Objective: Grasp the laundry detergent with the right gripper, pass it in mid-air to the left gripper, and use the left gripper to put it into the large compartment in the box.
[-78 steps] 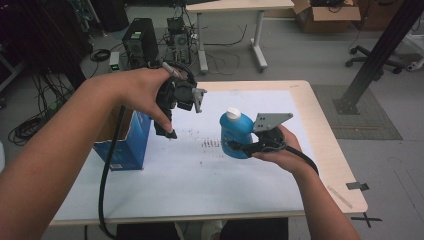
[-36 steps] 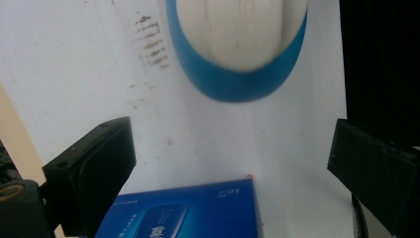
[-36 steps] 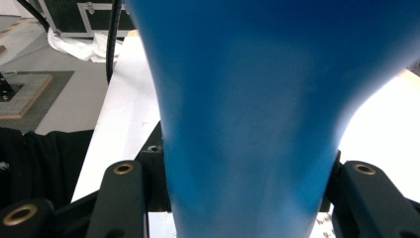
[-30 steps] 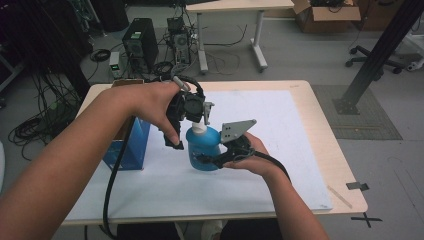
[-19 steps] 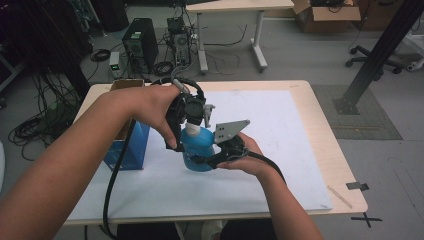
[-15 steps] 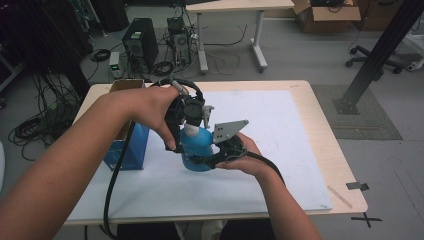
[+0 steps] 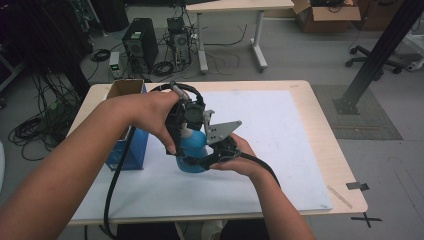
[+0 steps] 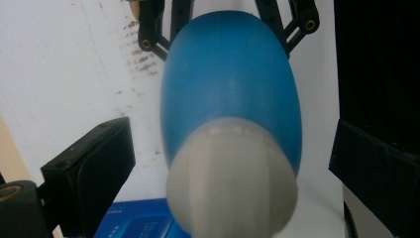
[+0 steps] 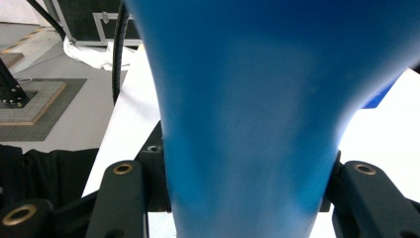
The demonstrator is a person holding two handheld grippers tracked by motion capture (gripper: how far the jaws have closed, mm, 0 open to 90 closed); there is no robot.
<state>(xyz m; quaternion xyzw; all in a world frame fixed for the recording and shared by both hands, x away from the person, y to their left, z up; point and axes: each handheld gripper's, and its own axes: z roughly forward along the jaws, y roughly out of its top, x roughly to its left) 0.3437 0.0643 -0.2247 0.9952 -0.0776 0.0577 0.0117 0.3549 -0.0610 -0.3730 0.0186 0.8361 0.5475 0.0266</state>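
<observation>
A blue bottle (image 7: 194, 148) with a white cap stands upright on the white sheet, left of the table's middle. My right gripper (image 7: 199, 161) is shut on its lower body, with a black jaw pressed against each side in the right gripper view (image 9: 237, 198). My left gripper (image 7: 186, 129) comes down from above over the bottle's top. In the left gripper view the cap (image 8: 233, 183) sits between its jaws (image 8: 233, 168). Those jaws stand well apart and clear of the cap on both sides, so this gripper is open. The bottle's blue body (image 8: 233, 84) runs away toward the right gripper's links.
A blue carton (image 7: 128, 148) with an open top stands just left of the bottle, close to the left hand. The white sheet (image 7: 280, 125) covers most of the wooden table (image 7: 345, 175). Computers and cables lie on the floor behind.
The right gripper has carried the bottle leftward toward the carton. The left gripper has come down over the cap, so the two hands now meet at the bottle.
</observation>
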